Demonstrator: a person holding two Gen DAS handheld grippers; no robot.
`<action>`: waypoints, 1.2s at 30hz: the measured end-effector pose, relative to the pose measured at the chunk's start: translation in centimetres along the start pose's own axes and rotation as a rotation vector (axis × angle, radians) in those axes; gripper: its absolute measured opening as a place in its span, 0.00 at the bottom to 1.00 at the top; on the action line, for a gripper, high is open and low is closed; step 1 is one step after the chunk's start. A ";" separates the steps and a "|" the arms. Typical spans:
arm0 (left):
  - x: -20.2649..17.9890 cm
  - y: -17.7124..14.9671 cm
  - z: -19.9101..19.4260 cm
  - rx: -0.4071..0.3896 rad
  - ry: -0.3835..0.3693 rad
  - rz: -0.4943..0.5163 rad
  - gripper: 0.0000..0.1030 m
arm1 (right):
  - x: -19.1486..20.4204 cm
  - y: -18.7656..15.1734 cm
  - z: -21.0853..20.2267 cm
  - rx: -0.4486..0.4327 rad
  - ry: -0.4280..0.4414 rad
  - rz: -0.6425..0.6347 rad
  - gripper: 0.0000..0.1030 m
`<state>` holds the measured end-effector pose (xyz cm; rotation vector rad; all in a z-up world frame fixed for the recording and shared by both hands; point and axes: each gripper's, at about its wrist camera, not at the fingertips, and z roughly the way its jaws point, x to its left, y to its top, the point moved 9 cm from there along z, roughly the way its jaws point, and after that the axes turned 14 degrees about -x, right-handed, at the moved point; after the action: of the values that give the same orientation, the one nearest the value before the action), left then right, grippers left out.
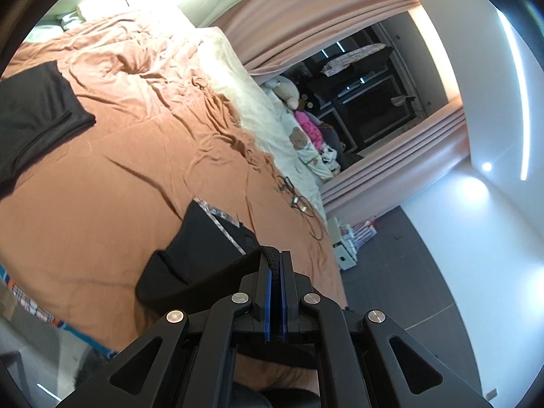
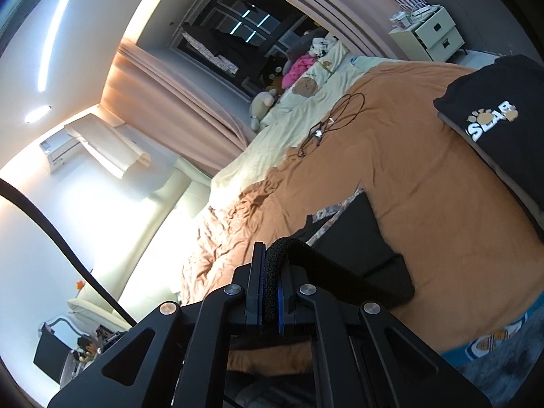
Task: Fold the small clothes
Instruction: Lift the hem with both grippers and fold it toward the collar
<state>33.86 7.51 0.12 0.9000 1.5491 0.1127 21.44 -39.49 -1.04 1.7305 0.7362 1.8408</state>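
Now mid-fold: my left claw (image 1: 276, 265) and right claw (image 2: 272, 258) each pinch waistband of black shorts (image 1: 204, 238), lifted just above orange bedspread (image 1: 102, 183). Next, I judge: carry waistband over, lay flat on bedspread, edges matched.
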 end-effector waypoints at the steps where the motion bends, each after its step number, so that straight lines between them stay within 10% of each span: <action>1: 0.2 0.2 0.8 0.003 0.010 0.003 0.03 | 0.1 0.2 0.5 0.005 -0.003 -0.003 0.02; 36: 14.6 -2.9 22.7 0.184 0.346 -0.014 0.04 | -4.6 0.5 19.8 0.190 -0.285 0.026 0.02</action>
<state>53.72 4.53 -18.19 1.0541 1.9103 0.1212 41.50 -42.11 -3.20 2.0776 0.7940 1.5345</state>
